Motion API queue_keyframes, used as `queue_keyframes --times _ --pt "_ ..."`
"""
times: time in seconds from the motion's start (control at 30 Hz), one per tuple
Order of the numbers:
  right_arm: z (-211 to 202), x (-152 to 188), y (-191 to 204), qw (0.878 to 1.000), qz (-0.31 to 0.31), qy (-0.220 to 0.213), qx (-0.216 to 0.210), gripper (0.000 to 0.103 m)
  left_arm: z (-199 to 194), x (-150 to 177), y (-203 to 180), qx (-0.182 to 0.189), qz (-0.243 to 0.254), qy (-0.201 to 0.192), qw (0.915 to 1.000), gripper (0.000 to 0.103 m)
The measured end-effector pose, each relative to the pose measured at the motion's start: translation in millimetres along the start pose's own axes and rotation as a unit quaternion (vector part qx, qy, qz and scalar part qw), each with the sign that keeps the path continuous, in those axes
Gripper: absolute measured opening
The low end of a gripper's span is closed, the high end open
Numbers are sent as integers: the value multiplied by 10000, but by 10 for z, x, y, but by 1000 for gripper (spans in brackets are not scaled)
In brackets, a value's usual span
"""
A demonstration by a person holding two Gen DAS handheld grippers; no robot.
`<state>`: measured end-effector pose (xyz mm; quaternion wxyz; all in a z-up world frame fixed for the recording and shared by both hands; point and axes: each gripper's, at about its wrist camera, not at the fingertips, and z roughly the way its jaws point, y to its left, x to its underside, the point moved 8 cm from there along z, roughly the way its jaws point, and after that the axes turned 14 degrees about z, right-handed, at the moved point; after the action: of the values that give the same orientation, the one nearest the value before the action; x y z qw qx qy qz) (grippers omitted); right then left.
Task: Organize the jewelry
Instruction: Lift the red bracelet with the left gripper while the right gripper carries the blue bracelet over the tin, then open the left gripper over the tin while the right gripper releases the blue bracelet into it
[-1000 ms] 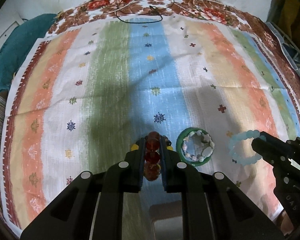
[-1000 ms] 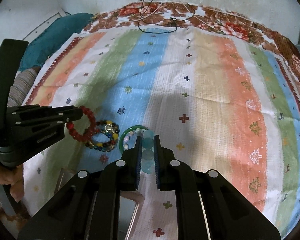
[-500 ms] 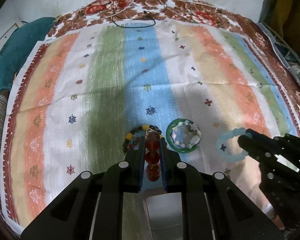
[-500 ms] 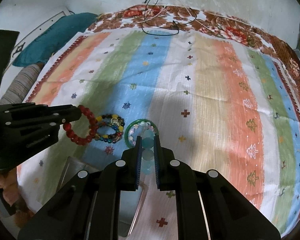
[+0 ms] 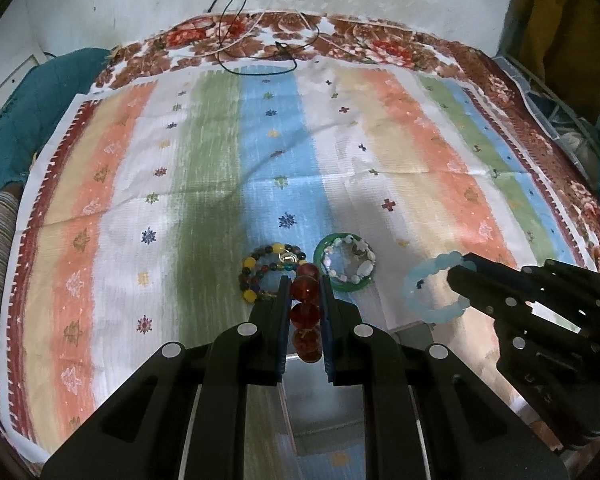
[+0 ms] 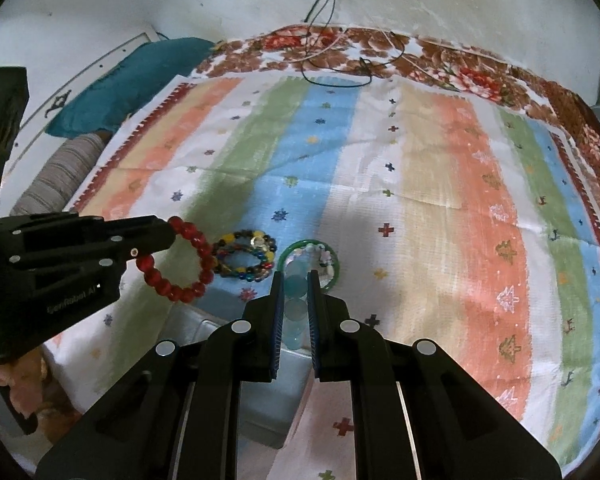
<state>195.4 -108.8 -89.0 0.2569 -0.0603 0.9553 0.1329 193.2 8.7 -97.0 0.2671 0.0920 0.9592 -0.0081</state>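
Here the left tongs (image 5: 305,292) grip a red bracelet (image 6: 180,264), the right tongs (image 6: 296,292) a pale-blue bracelet (image 5: 432,292); multicolored bracelet (image 5: 266,270) and green bangle (image 5: 345,262) lie beyond.

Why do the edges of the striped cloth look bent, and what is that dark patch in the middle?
Left wrist view: the fisheye lens bows the striped cloth and its stripes; a soft grey shadow lies ahead of the left gripper, which grips a red bead bracelet. Right wrist view: same bowing, corners black, similar shadow.
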Motion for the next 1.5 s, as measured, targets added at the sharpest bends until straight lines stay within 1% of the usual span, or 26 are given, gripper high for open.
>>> queue_keyframes --times 0.2,0.6,0.8,0.93,0.97,1.0,1.03,1.07,1.13,1.23,1.3,1.47,1.5 --pt "-123 70 71 9999 -74 -64 -77 12 -146 75 -70 -22 70 -120 9999 13" --pt "-372 290 176 9993 -186 -172 -261 12 -378 252 -248 61 158 -283 9995 13" --pt "-379 411 167 9995 -185 -101 -247 12 -463 360 -341 98 154 -332 9993 13" --pt "-391 486 179 9992 -218 -23 -320 12 -476 426 -375 91 118 -304 9994 13" --pt "-383 500 184 9992 -241 9 -326 12 -467 433 -363 79 70 -276 9996 14" --pt "-378 512 188 9992 -249 28 -318 13 -467 437 -348 58 31 -275 9996 17" --pt "-374 514 179 9993 -248 23 -282 17 -470 436 -331 25 2 -274 9996 20" --pt "-375 503 170 9994 -253 -11 -235 31 -470 436 -303 -31 -21 -276 9996 26" --pt "-379 461 134 9996 -246 -117 -104 41 -457 438 -217 -218 -101 -247 9994 27" --pt "-329 433 67 9998 -197 -72 -22 41 -401 437 -87 -304 -281 -146 9990 33" --pt "-294 417 33 9998 -168 -42 23 42 -360 431 -21 -307 -349 -86 9989 41" --pt "-232 346 -28 10000 -18 -24 42 51 -235 415 97 -293 -495 76 9983 49" --pt "-221 325 -41 10000 7 -26 45 52 -208 412 115 -261 -547 106 9981 49"
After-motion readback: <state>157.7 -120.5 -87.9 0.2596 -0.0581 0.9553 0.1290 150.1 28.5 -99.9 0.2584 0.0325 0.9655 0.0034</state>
